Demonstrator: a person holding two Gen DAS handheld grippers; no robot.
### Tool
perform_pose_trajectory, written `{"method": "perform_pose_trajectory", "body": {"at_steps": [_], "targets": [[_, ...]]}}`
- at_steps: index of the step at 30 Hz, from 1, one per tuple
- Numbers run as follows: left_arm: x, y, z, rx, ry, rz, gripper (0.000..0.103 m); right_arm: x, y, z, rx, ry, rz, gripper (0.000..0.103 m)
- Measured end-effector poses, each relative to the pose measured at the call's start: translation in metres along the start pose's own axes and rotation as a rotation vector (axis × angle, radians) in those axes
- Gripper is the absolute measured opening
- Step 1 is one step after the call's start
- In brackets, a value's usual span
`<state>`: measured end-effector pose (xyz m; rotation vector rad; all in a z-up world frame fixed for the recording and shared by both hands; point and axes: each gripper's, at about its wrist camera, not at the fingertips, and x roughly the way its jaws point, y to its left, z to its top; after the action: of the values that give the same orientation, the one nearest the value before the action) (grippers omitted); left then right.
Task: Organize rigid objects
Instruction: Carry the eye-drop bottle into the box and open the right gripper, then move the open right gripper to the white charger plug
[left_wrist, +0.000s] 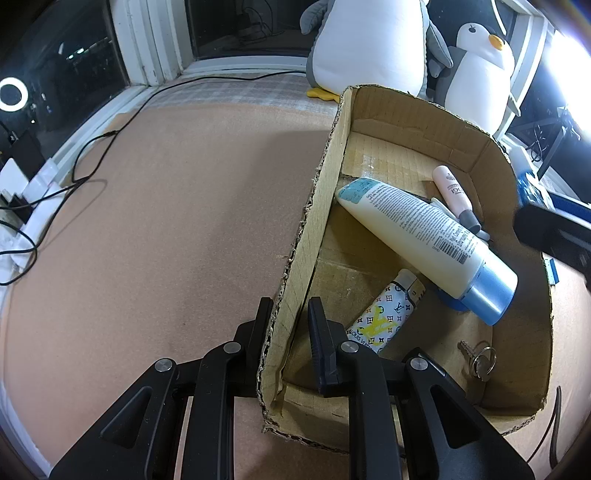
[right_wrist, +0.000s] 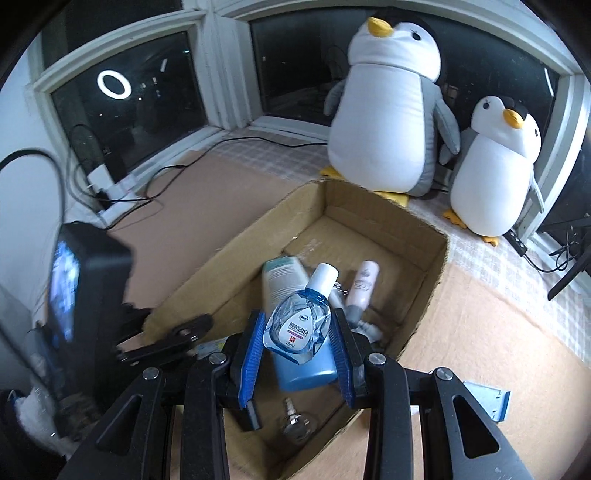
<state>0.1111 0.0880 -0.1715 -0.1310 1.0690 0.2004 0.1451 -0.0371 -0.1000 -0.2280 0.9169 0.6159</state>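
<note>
Printed on the small clear blue eye-drop bottle (right_wrist: 298, 325): Chinese characters and "15ml", white cap up. Pinched between the blue pads of the right claw (right_wrist: 298, 343), closed on its sides, held above the open cardboard box (left_wrist: 502, 155).

Left claw (left_wrist: 290, 332) clamped on the near left wall of the box, one finger outside, one inside.

Inside the box: a large cream tube (left_wrist: 417, 229) with a pale blue cap, lying diagonally, dense small print and a barcode on its back, too fine to read. Under its cap end, a lighter (left_wrist: 384, 317) patterned with "LV" monograms and the words "LOUIS VUITTON" partly legible, a yellow scrawl over them. Beyond the tube, a small pink bottle (left_wrist: 448, 188) with a dark cap, its lettering not readable. Near the front right corner, a key on a ring (left_wrist: 480, 360), flat on the box floor.

Surface: a tan cork-like mat (left_wrist: 166, 221), with a pale checked cloth at its far edge. Black cables (left_wrist: 92, 162) trailing across toward a white power strip (right_wrist: 110, 192). Behind, dark bay windows with white frames, a ring light reflected (right_wrist: 110, 84). Two plush penguins, a large one (right_wrist: 388, 118) and a small one (right_wrist: 495, 173), standing just beyond the box.
</note>
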Motion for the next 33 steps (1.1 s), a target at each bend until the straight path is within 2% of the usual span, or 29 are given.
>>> {"method": "perform_pose_trajectory", "body": {"at_steps": [13,15,17,19,33], "targets": [[0.0,0.0,0.0,0.0,0.0,-0.001,0.017,0.029,-0.023,0.01,0.041,0.023,-0.043,0.032],[0.0,0.0,0.0,0.0,0.0,-0.001,0.017,0.03,-0.025,0.01,0.046,0.028,-0.037,0.038],[0.0,0.001,0.0,0.0,0.0,-0.001,0.017,0.03,-0.027,0.01,0.054,0.03,-0.033,0.057],[0.0,0.0,0.0,0.0,0.0,-0.001,0.017,0.028,-0.028,0.009,0.055,0.017,-0.04,0.063],[0.0,0.0,0.0,0.0,0.0,-0.001,0.017,0.018,-0.039,0.005,0.085,0.021,-0.048,0.065]]}}
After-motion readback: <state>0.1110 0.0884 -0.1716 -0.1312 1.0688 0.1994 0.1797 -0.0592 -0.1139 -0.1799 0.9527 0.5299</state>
